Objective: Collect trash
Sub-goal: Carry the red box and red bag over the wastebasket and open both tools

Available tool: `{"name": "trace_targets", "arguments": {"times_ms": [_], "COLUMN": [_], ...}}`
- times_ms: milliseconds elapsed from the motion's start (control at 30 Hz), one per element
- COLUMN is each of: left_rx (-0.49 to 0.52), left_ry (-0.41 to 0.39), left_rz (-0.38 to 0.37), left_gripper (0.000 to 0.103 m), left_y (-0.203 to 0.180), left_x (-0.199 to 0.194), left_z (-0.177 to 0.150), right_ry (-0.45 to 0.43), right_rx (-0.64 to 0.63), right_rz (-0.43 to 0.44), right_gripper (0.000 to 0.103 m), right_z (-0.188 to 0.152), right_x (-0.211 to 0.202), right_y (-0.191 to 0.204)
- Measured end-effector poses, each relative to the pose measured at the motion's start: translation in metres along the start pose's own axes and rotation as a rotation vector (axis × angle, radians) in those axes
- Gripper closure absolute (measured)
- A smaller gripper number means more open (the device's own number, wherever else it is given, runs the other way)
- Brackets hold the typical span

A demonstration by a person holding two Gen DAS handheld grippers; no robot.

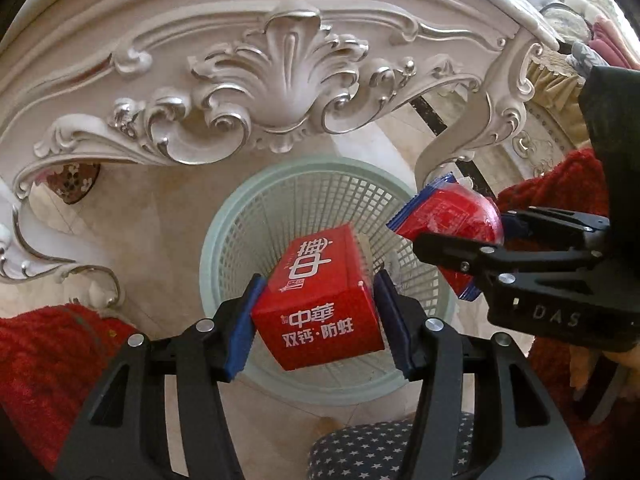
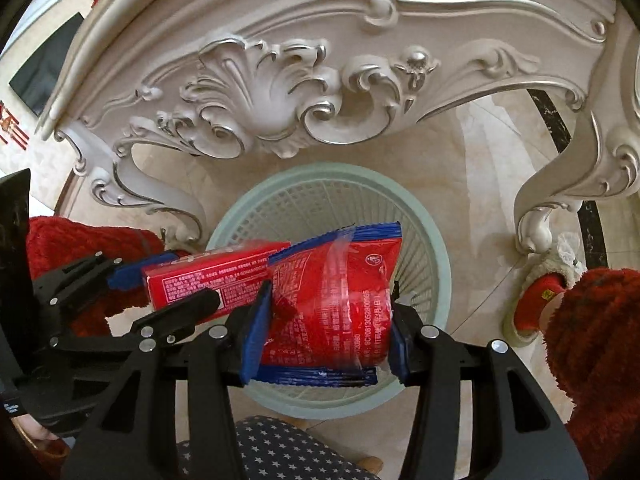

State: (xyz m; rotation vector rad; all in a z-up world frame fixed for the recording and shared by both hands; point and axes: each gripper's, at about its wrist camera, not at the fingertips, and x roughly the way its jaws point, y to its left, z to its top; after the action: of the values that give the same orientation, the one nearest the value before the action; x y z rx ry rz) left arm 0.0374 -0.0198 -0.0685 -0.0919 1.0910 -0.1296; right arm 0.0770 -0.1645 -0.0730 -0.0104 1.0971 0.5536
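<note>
Red toothpaste box (image 1: 320, 300) clamped between blue pads of left tool (image 1: 318, 320), hanging over the mouth of pale green mesh basket (image 1: 240, 216). Just right of it, right tool (image 2: 326, 326) grips a red and blue snack wrapper (image 2: 340, 288), also above the basket. Basket stands on the tiled floor (image 1: 160, 216), beyond both tools under the carved white desk (image 1: 280, 92). Red fuzzy sleeves (image 2: 592, 344) flank the tools.
</note>
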Motion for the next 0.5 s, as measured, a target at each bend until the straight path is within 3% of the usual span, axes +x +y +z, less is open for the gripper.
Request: {"name": "trace_targets", "arguments": {"times_ms": [67, 133, 167, 300, 500], "left_rx": [-0.006, 0.000, 0.009, 0.023, 0.028], "left_ry": [0.017, 0.028, 0.032, 0.029, 0.034], "left_rz": [0.008, 0.033, 0.053, 0.079, 0.088], "left_gripper": [0.040, 0.019, 0.016, 0.011, 0.011], "left_y": [-0.001, -0.001, -0.002, -0.004, -0.003], "left_x": [0.005, 0.008, 0.010, 0.013, 0.015], "left_z": [0.002, 0.001, 0.000, -0.001, -0.002], "right_ry": [-0.002, 0.003, 0.003, 0.007, 0.021], "right_rx": [0.007, 0.019, 0.026, 0.064, 0.100], "right_rz": [-0.004, -0.005, -0.012, -0.018, -0.023], "right_gripper": [0.049, 0.039, 0.034, 0.034, 0.034], "right_z": [0.001, 0.000, 0.000, -0.001, -0.003], "right_x": [0.000, 0.001, 0.001, 0.001, 0.004], "right_y": [0.000, -0.002, -0.003, -0.008, -0.012]}}
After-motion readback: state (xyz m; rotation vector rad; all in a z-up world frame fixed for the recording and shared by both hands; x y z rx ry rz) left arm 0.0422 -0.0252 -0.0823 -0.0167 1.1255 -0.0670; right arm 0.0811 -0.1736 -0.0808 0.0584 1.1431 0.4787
